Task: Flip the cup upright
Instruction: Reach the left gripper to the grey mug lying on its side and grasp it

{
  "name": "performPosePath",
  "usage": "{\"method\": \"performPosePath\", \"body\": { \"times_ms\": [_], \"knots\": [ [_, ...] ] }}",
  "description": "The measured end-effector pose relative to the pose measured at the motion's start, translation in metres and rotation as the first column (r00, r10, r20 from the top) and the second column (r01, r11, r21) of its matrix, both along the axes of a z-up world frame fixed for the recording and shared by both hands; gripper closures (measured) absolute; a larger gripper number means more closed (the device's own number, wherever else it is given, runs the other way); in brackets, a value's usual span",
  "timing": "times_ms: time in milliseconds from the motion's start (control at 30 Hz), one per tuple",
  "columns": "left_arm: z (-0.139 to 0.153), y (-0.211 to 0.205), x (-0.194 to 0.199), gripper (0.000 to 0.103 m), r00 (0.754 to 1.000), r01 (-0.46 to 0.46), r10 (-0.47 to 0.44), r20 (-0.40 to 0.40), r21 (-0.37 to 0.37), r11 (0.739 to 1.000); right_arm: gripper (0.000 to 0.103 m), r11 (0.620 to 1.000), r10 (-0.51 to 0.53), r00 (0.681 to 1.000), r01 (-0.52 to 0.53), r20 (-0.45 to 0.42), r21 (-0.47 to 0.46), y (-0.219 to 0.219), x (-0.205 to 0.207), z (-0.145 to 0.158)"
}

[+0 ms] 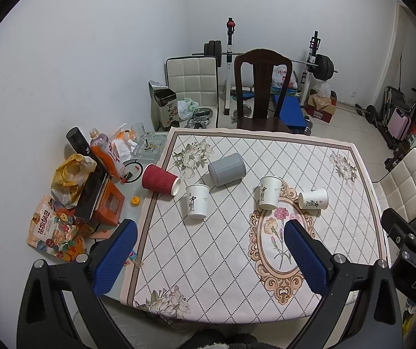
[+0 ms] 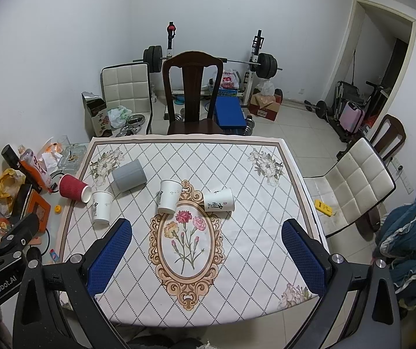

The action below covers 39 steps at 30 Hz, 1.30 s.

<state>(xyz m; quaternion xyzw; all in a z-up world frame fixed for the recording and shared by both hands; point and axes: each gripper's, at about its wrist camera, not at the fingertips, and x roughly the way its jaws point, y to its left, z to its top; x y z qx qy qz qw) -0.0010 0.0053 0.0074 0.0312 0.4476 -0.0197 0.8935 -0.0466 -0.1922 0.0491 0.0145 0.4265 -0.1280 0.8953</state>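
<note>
Several cups sit on the patterned tablecloth. A red ribbed cup lies on its side at the cloth's left edge. A grey cup lies tipped behind it. One white paper cup and another stand mouth up. A third white cup lies on its side. My left gripper and right gripper are both open and empty, held above the table's near part.
Clutter lies left of the cloth: snack bag, orange box, bottle, yellow cap. A dark wooden chair stands behind the table, a white chair to the right. Weight bench and barbell rack are beyond.
</note>
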Motion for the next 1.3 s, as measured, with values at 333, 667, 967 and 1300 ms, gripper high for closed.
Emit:
{"method": "performPosePath", "body": {
  "times_ms": [333, 667, 967, 1300],
  "knots": [
    [-0.062, -0.009, 0.027, 0.000, 0.989, -0.071, 0.074, -0.129, 0.027, 0.997, 0.000, 0.999, 0.007, 0.982, 0.001, -0.190, 0.043, -0.018, 0.033, -0.080],
    [-0.166, -0.008, 0.071, 0.000, 0.949, -0.081, 0.106, -0.297, 0.096, 0.992, 0.000, 0.999, -0.007, 0.911, 0.026, -0.412, 0.041, -0.032, 0.081, -0.210],
    [-0.213, -0.013, 0.147, 0.000, 0.934, 0.024, 0.024, -0.358, 0.129, 0.991, 0.000, 0.993, -0.079, 0.851, 0.114, -0.519, 0.036, -0.037, 0.150, -0.280],
    [-0.243, -0.052, 0.226, 0.001, 0.913, 0.355, -0.249, -0.323, 0.331, 0.874, 0.000, 0.982, -0.132, 0.794, 0.187, -0.593, 0.032, -0.042, 0.202, -0.327]
  ]
}}
